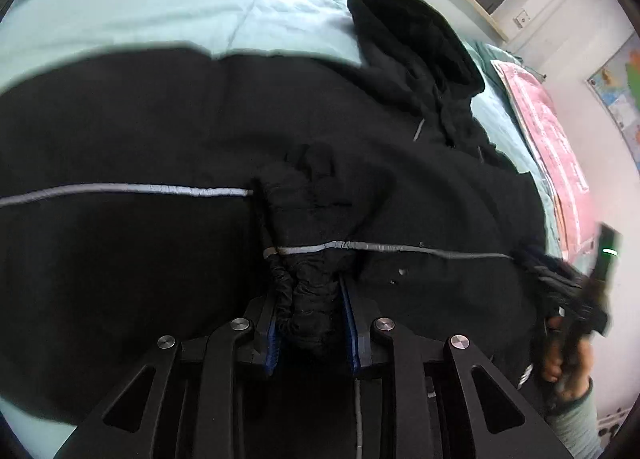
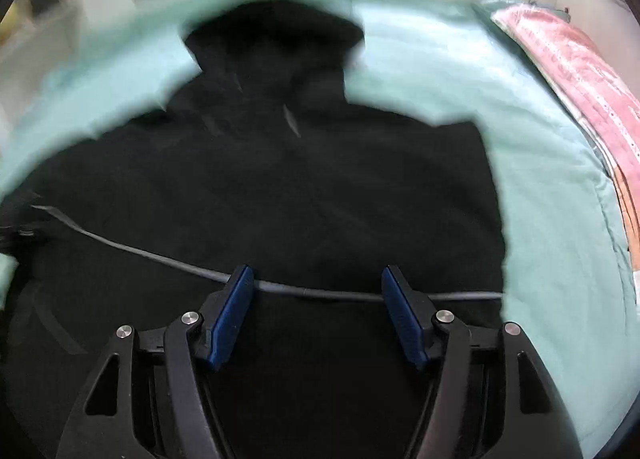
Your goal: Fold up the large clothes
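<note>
Bunched black fabric (image 1: 308, 299) is sitting clenched in the left tool (image 1: 310, 323), lifting a hooded jacket (image 1: 200, 131) for folding.
Spread on the mint-green bed (image 1: 160, 7), the jacket is lying beneath the right tool (image 2: 316, 313), whose jaws are standing released, gripping nothing.

A light green bed cover (image 1: 160, 7) fills the top of the frame. A pink cloth (image 2: 580, 71) lies at the right edge. A map poster (image 1: 618, 83) hangs on the wall at far right.
</note>
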`<state>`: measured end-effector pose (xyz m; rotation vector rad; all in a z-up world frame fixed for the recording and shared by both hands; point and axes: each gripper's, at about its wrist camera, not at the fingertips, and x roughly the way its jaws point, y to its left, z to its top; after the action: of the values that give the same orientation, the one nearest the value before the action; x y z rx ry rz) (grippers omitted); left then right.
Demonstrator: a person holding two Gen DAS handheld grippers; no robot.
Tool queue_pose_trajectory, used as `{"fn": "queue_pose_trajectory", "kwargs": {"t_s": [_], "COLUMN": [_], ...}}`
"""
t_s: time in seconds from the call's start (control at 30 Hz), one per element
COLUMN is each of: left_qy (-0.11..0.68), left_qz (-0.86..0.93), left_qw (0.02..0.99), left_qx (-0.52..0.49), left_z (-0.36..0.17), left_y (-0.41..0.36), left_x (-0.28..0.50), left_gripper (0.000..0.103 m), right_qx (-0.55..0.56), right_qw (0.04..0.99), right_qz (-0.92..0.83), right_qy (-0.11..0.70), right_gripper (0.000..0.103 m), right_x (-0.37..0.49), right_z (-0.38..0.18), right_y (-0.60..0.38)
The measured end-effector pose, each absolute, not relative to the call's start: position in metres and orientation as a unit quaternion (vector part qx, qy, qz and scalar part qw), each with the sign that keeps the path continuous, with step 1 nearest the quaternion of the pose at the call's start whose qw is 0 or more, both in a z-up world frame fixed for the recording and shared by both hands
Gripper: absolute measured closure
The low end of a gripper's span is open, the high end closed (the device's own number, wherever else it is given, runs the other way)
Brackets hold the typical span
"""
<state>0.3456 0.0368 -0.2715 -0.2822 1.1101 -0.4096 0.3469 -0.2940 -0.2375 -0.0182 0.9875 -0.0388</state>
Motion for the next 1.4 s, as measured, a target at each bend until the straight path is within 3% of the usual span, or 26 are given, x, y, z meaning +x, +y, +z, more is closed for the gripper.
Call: {"fn": "queue_pose_trajectory", "kwargs": {"t_s": [0.13, 0.2, 0.27, 0.43, 0.6, 0.7, 0.83, 0.93, 1.0, 1.23, 1.4], "left_qy": [0.467, 0.426, 0.393, 0.414, 0.535, 0.525, 0.499, 0.477, 0.468, 0.52, 0.496], "left_qz": [-0.209, -0.198, -0.207, -0.25, -0.194, -0.191, -0.199, -0.214, -0.22, -0.179, -0.183], "left_qw": [0.852, 0.879, 0.894, 0.874, 0.821, 0.827, 0.842, 0.851, 0.853, 0.832, 0.847], "left_qx": [-0.107, -0.08, -0.066, -0.037, -0.041, -0.058, -0.049, -0.058, -0.074, -0.07, -0.055], "left_z": [-0.231, -0.201, -0.175, -0.175, -0.27, -0.264, -0.24, -0.218, -0.209, -0.268, -0.258], "left_y": [0.039, 0.038, 0.03, -0.029, -0.044, -0.034, -0.024, -0.012, -0.003, -0.009, -0.01], "left_x": [0.328, 0.314, 0.308, 0.328, 0.379, 0.378, 0.352, 0.324, 0.308, 0.317, 0.304], "left_gripper": [0.072, 0.055, 0.045, 0.045, 0.048, 0.057, 0.057, 0.055, 0.047, 0.046, 0.046], "right_qx": [-0.013, 0.007, 0.009, 0.014, 0.0, 0.016, 0.042, 0.064, 0.044, 0.008, -0.012], "right_qw": [0.862, 0.867, 0.886, 0.894, 0.861, 0.861, 0.866, 0.875, 0.88, 0.869, 0.884], "right_qz": [-0.024, -0.019, -0.007, -0.005, -0.031, -0.029, -0.004, 0.037, 0.035, -0.004, -0.027], "right_qy": [0.506, 0.498, 0.464, 0.448, 0.508, 0.507, 0.498, 0.479, 0.472, 0.495, 0.467], "right_gripper": [0.033, 0.033, 0.033, 0.033, 0.03, 0.027, 0.027, 0.027, 0.027, 0.027, 0.025], "right_x": [0.36, 0.364, 0.367, 0.406, 0.437, 0.436, 0.407, 0.358, 0.326, 0.294, 0.28], "right_z": [-0.243, -0.222, -0.201, -0.19, -0.247, -0.247, -0.229, -0.208, -0.199, -0.253, -0.259], "right_y": [-0.29, -0.293, -0.29, -0.276, -0.273, -0.281, -0.292, -0.291, -0.284, -0.287, -0.284]}}
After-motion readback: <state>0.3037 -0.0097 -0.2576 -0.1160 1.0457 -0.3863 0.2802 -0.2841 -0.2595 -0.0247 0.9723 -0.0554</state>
